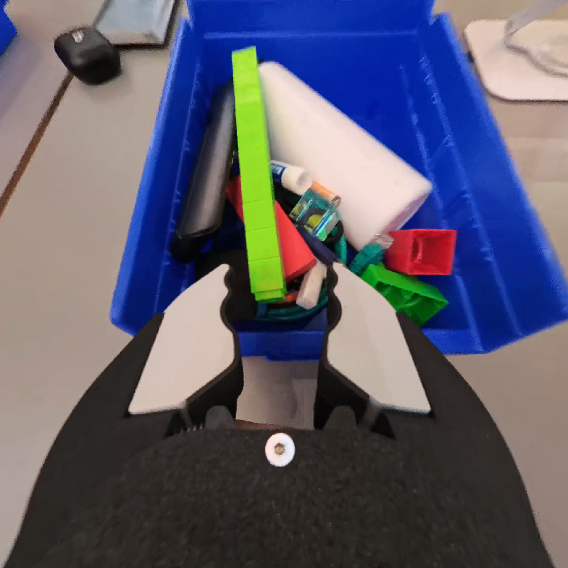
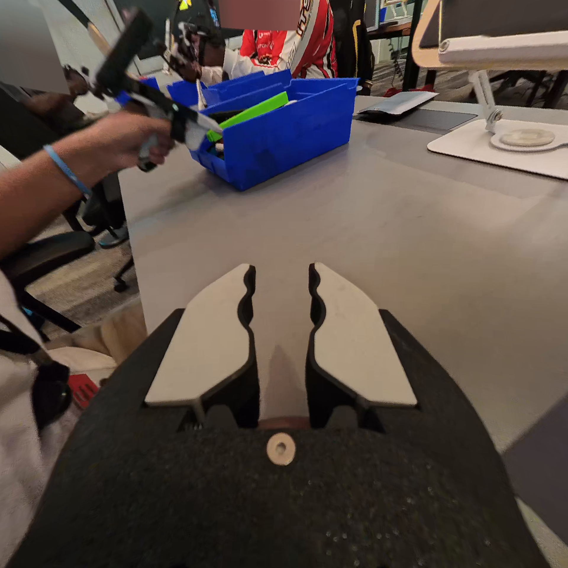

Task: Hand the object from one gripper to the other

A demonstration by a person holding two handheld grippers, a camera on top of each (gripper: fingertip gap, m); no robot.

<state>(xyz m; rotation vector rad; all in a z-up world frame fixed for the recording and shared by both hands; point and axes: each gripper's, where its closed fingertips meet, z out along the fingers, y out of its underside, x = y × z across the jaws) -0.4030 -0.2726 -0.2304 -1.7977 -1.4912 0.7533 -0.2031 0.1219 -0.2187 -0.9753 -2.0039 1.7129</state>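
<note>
Lime-green bar of joined plastic blocks (image 1: pixel 259 172), long and flat, leans on its edge in the middle of the left wrist view, its near end just between the tips of the left gripper (image 1: pixel 278 270), whose two grey-faced fingers stand apart with nothing clamped; whether either finger touches the bar cannot be told. The grey tabletop (image 2: pixel 368 233) fills most of the right wrist view, and on it, upper centre, sits the open blue plastic bin (image 1: pixel 461 153) that holds the bar. Inside the bin, a big white rounded block (image 1: pixel 332 147) lies right of the bar and a flat black slab (image 1: pixel 209 181) left of it. A red wedge-shaped block (image 1: pixel 292 242) lies under the bar's near end, a hollow red plastic piece (image 1: pixel 421 250) and a green plastic piece (image 1: pixel 402 293) sit at the bin's lower right, and a teal cable (image 1: pixel 365 255) with a clear plug curls among them beside a small clear cube (image 1: pixel 316 212). At the bottom of the right wrist view the right gripper (image 2: pixel 282 270) hangs over bare tabletop, well apart from the bin, its fingers parted and empty. A white stand base (image 2: pixel 479 147) rests at the right edge, and a small black pouch (image 1: pixel 87 55) in the upper left of the left wrist view.
</note>
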